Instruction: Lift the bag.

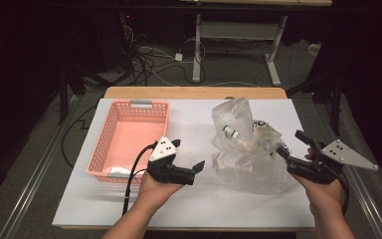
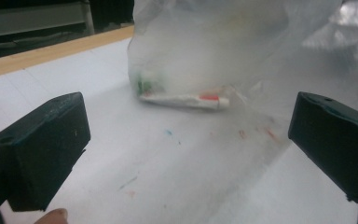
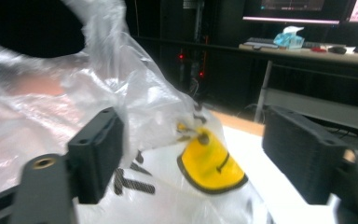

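Landmark: a crumpled clear plastic bag stands on the white-topped table, right of the table's middle; every place below is told from it.
Bag contents: a small white bottle with a green label shows through the upper left of the bag; in the left gripper view a white tube with a red band lies at the bag's foot, with something green just beside it, too blurred to name.
Bag print: in the right gripper view a yellow patch edged in black and black lettering show on the film.
Left claw: near the bag's left side and apart from it, pointing at it; the jaws stand wide with only bare table between them, and nothing is held.
Right claw: at the bag's right edge; the jaws stand wide on either side of a fold of film, the pads not pressing it, though the film brushes the jaw at the left of its view.
Left of the bag: a pink plastic slatted basket, well apart, beyond the left claw; something white lies in its near corner.
In the way: nothing lies between the left claw and the bag; the bag's own loose folds crowd the right claw.
Beyond the bag: the table's wooden far edge, then a dark floor with tangled cables and the legs of a desk.
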The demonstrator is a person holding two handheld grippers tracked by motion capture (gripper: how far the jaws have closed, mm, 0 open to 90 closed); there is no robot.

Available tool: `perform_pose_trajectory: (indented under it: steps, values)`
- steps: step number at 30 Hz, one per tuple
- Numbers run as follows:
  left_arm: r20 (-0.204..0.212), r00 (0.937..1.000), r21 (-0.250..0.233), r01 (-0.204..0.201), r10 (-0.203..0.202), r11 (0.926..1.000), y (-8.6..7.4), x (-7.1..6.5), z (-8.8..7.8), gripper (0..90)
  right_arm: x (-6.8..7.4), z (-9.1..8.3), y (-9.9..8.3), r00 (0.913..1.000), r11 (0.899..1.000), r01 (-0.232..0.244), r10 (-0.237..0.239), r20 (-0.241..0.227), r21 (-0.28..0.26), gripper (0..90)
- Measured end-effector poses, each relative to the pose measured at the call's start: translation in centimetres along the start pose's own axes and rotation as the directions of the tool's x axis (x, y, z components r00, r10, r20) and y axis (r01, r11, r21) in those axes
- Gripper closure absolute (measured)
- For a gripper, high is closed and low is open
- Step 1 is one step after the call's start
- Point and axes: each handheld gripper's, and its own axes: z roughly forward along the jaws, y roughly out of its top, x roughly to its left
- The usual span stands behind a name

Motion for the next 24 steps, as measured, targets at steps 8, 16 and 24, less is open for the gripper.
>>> perform_pose_trajectory:
  steps: [8, 16, 24]
  values:
    - [-0.023, 0.9996, -0.019, -0.018, 0.018, 0.9997, -1.7, -0.3, -1.9, 0.0, 0.8, -0.8, -2.5, 0.9999, 0.999, -0.011, 0.012, -0.011, 0.038, 3.2]
    - [-0.063, 0.9977, -0.010, -0.027, 0.026, 0.9996, -2.3, 0.0, -2.6, 0.0, 0.6, -1.9, -4.6, 0.9983, 0.995, -0.057, 0.057, 0.003, 0.082, 0.1]
    - [-0.064, 0.9975, -0.007, -0.029, 0.029, 0.9996, -2.4, 0.0, -2.4, 0.0, 0.6, -2.0, -4.4, 0.9990, 0.997, -0.044, 0.044, 0.004, 0.066, 0.1]
